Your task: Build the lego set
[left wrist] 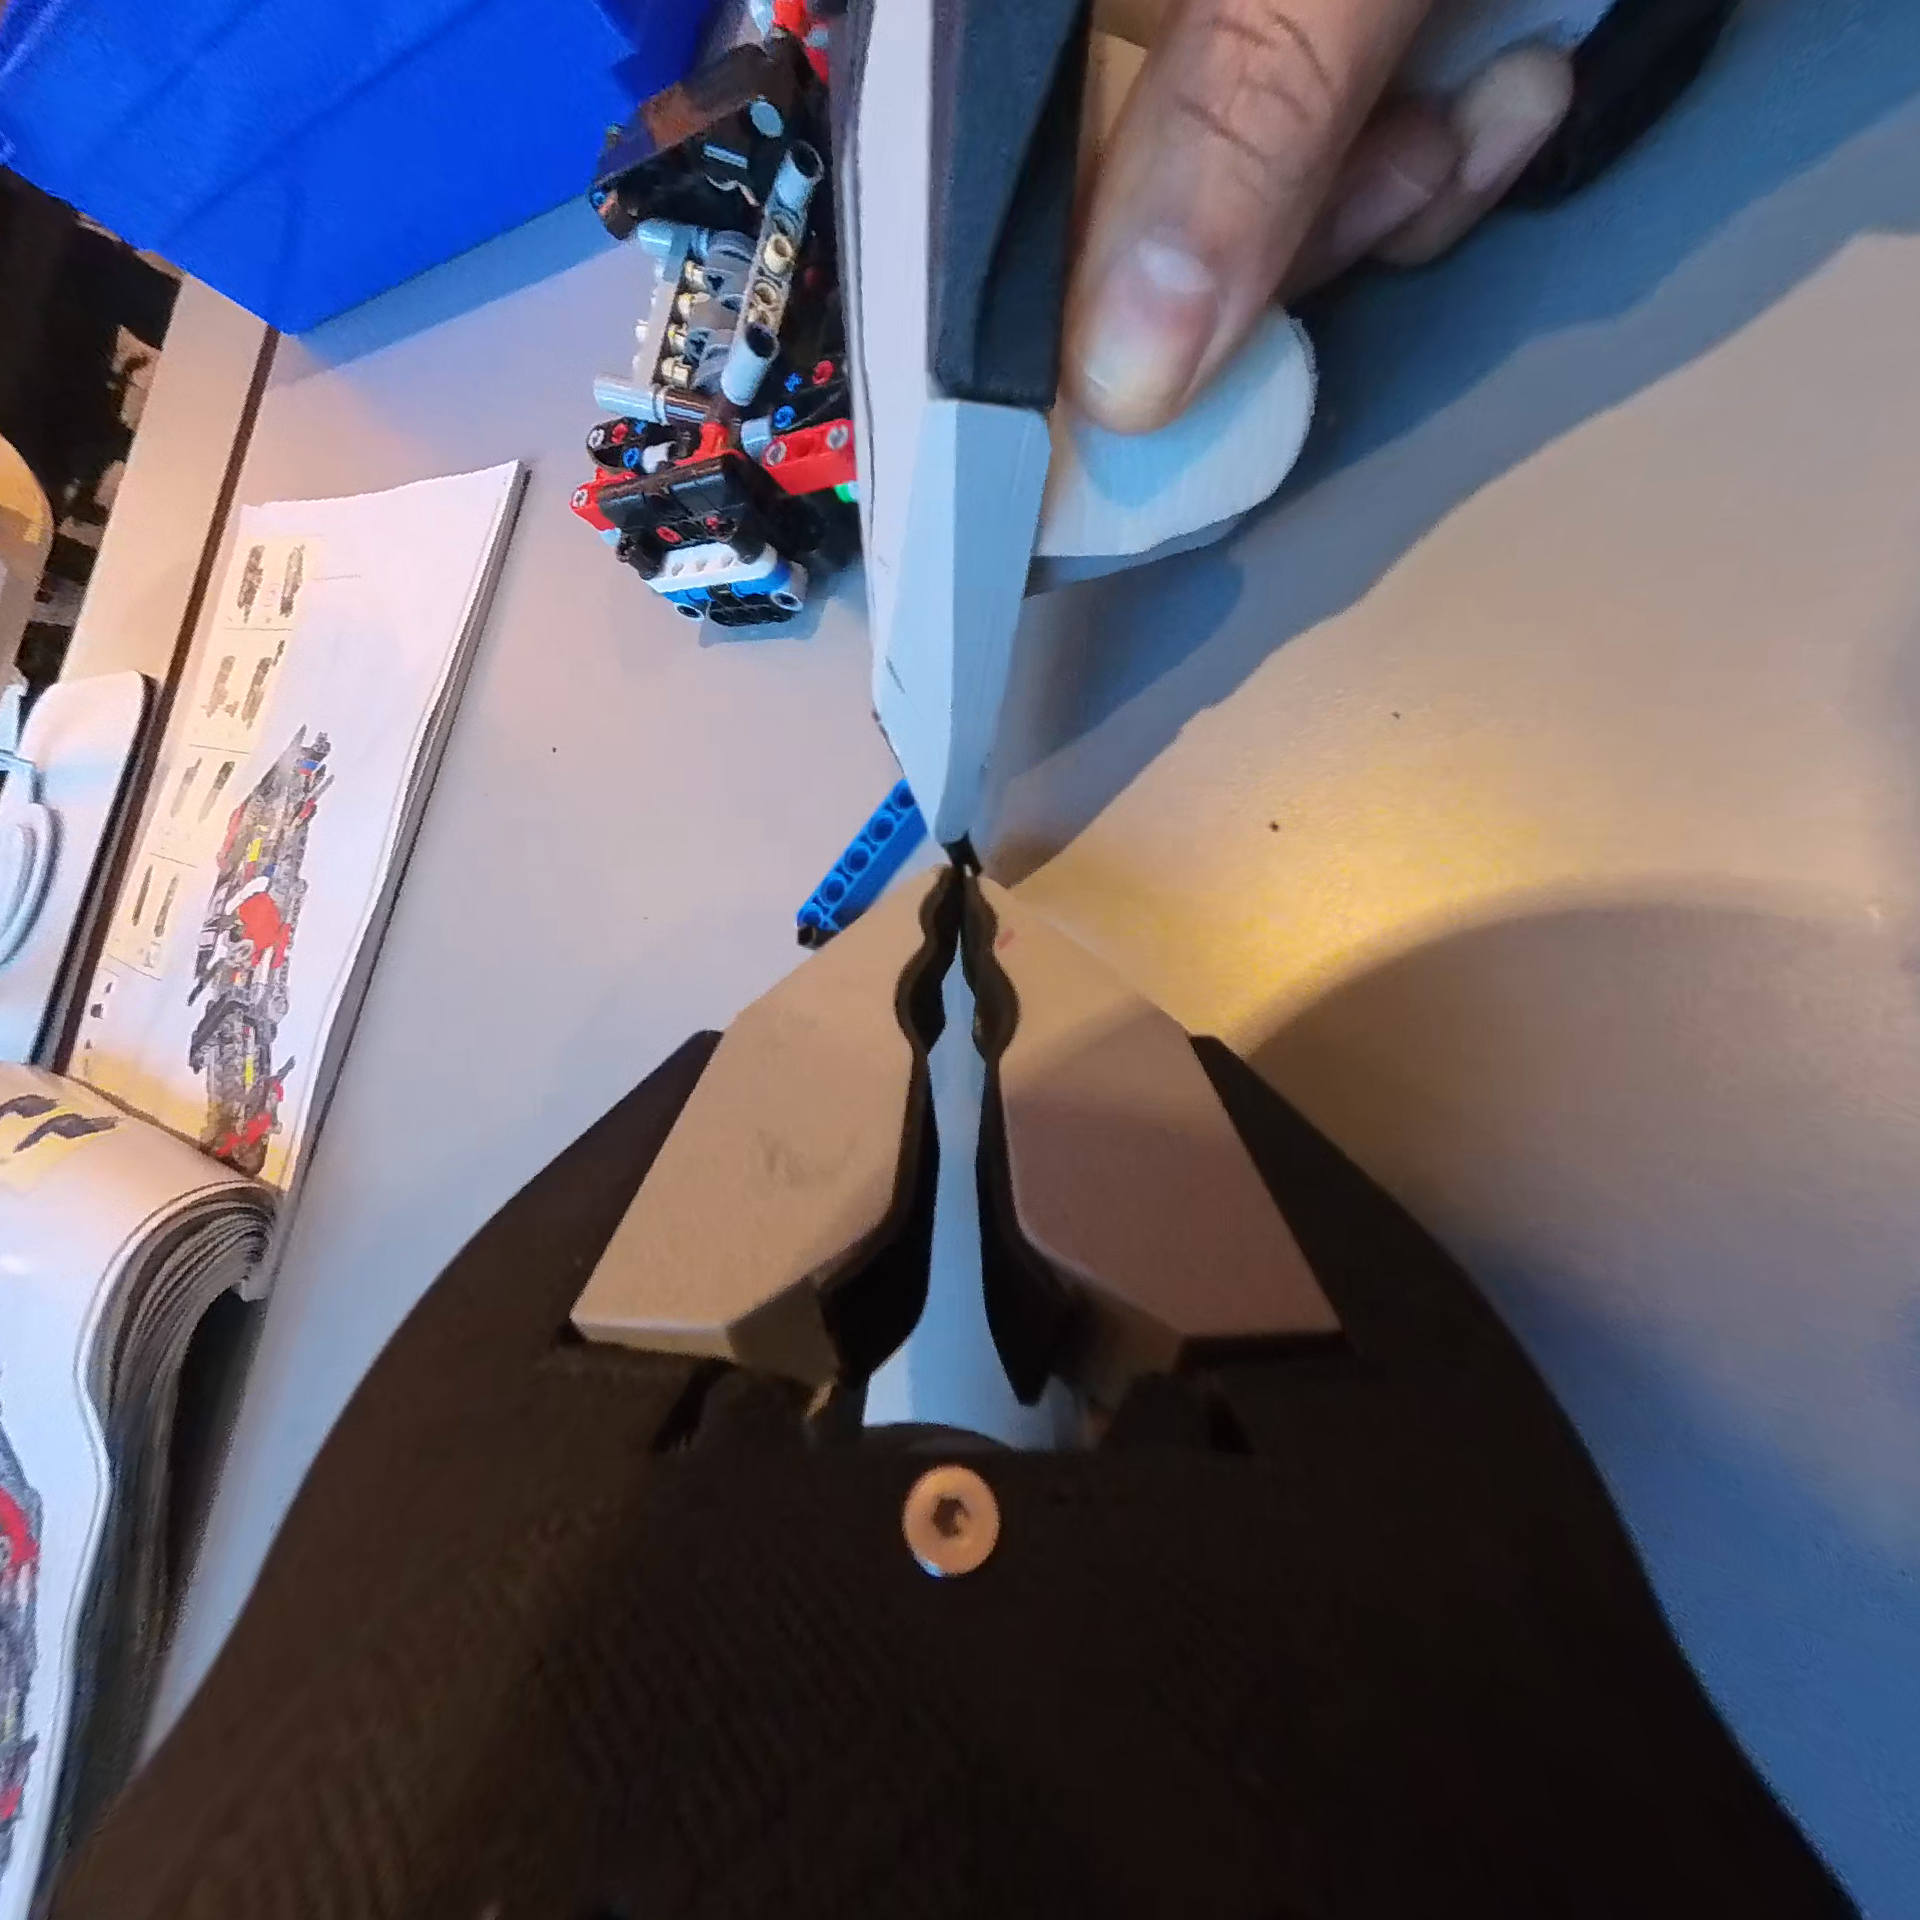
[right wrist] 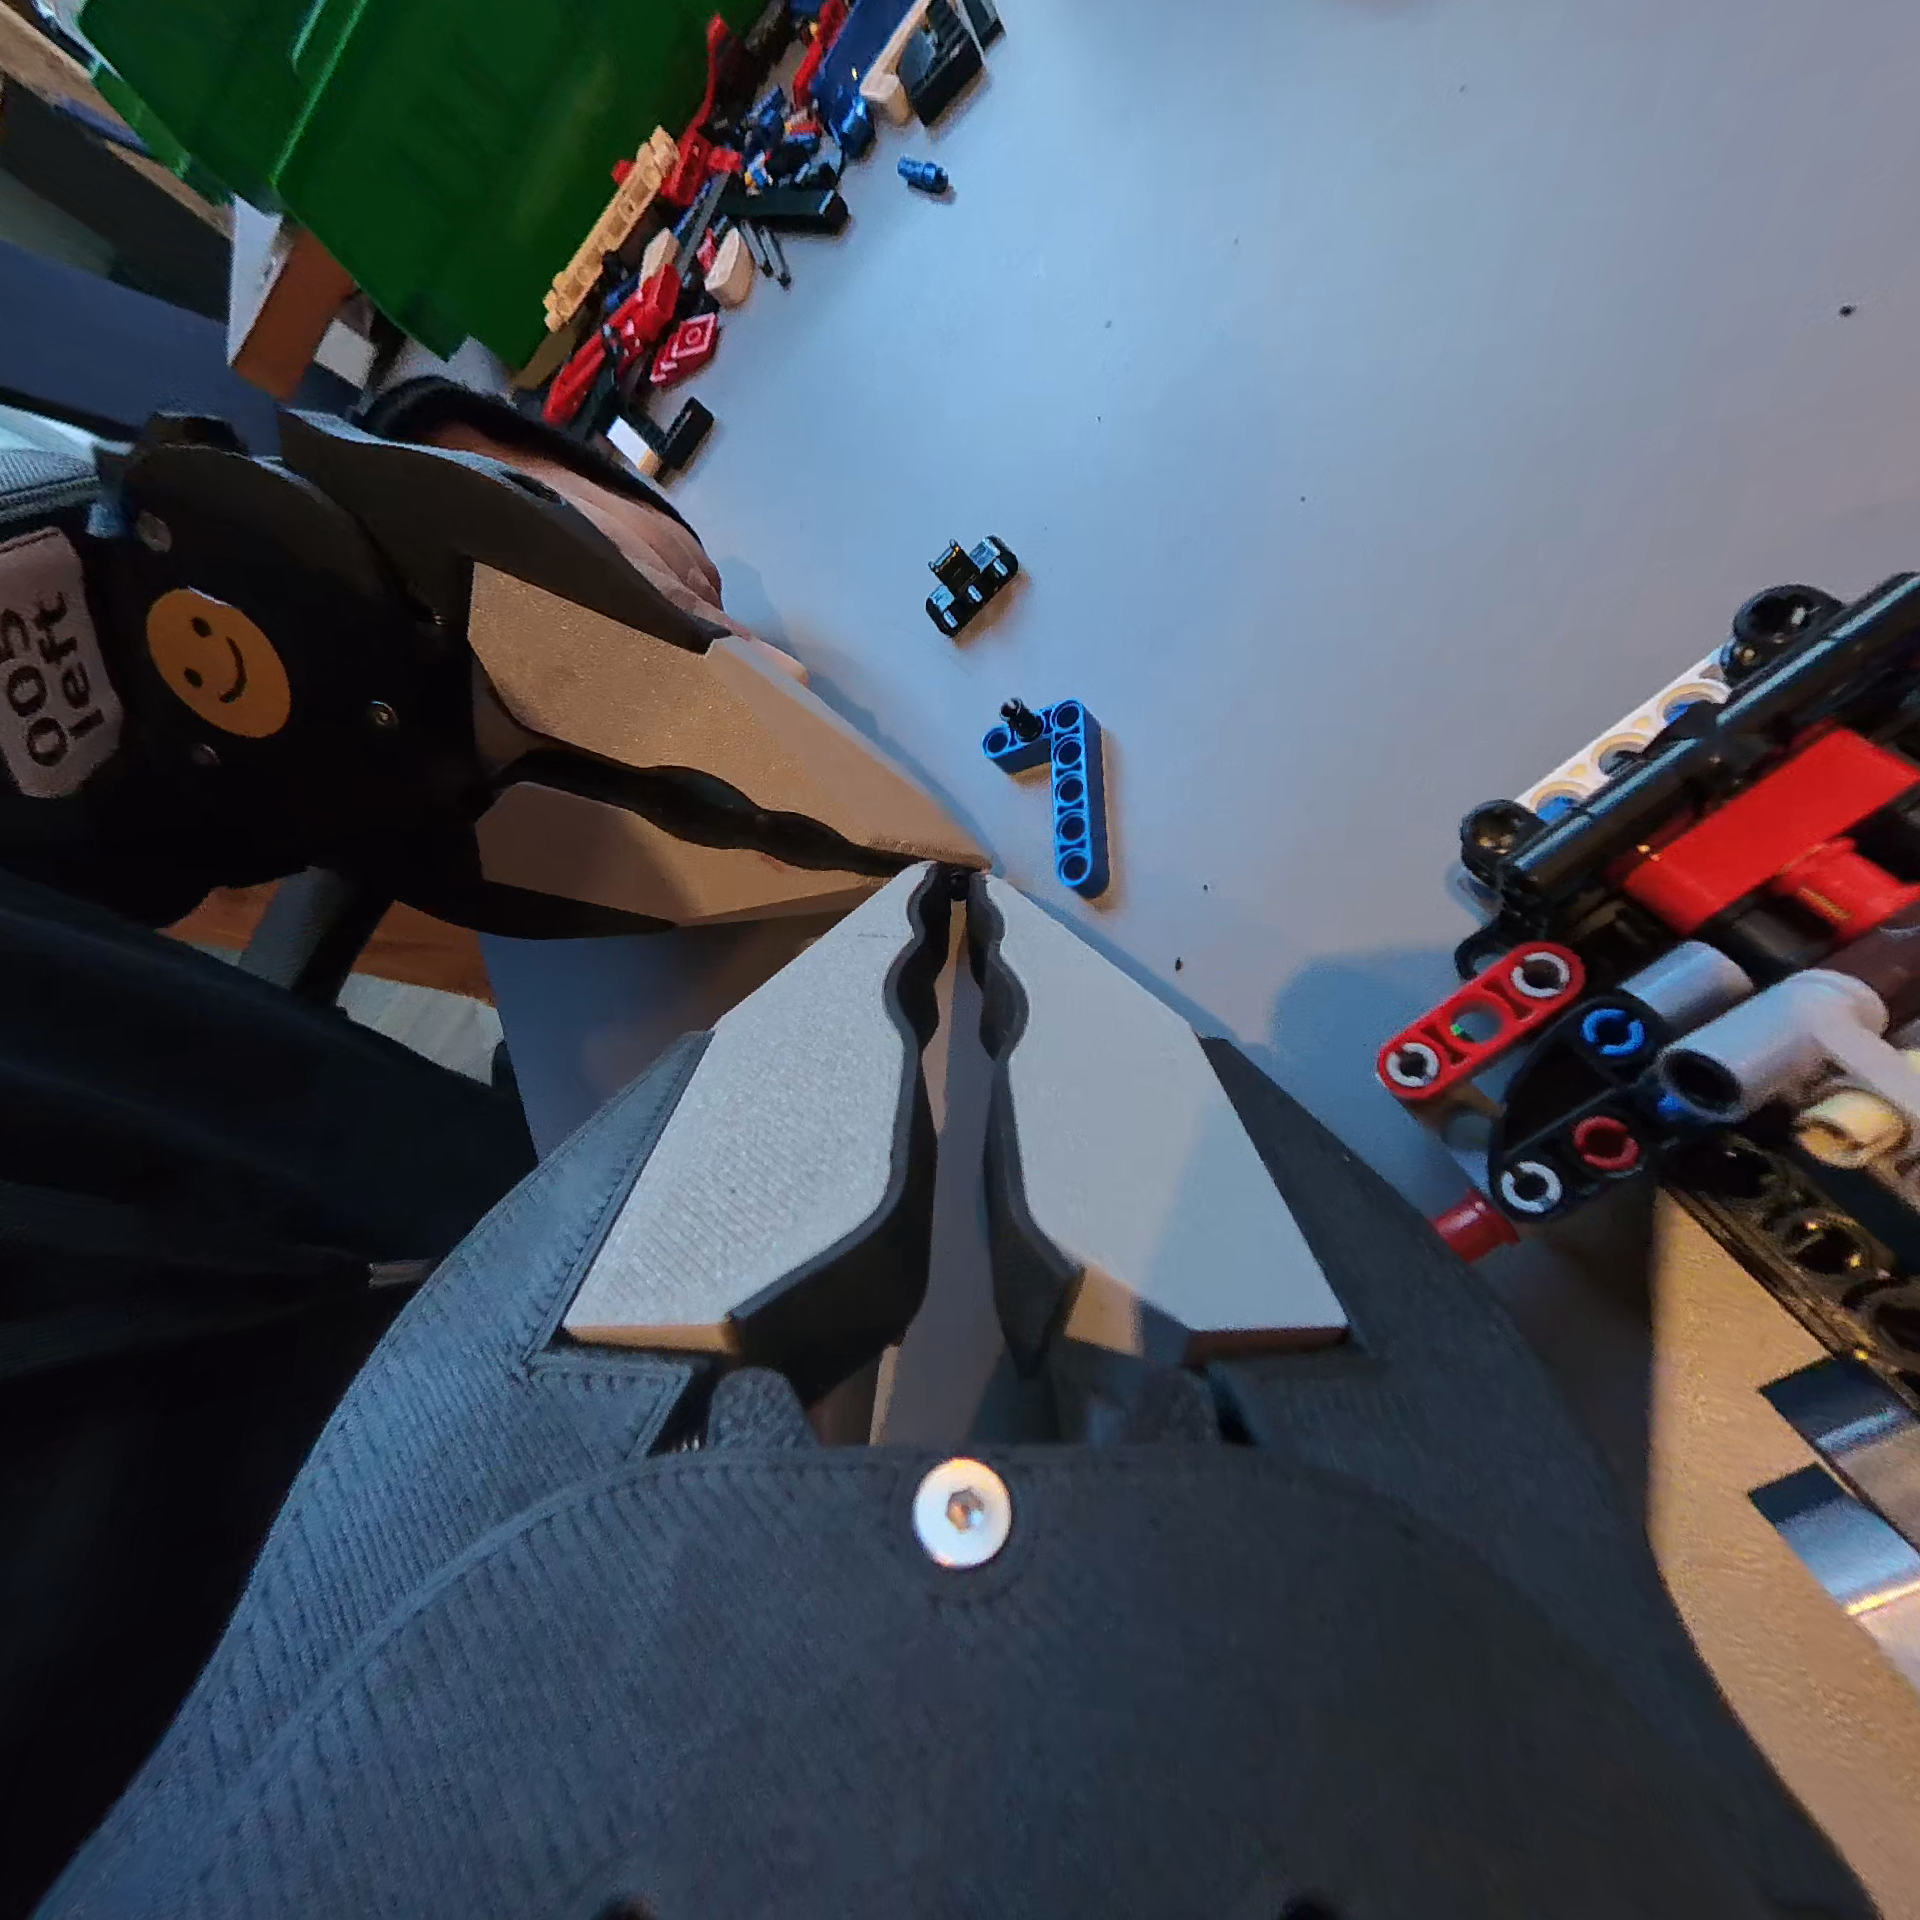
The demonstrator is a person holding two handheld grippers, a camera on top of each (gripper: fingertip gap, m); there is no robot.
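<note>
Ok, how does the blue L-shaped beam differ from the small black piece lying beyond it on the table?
The blue L-shaped beam is clearly longer than the small black piece. The beam is a bent strip with a row of open holes; the black piece is short and stubby. The beam has a black pin standing in its short arm; the black piece shows none. Both lie loose on the grey table, ungripped.
</note>
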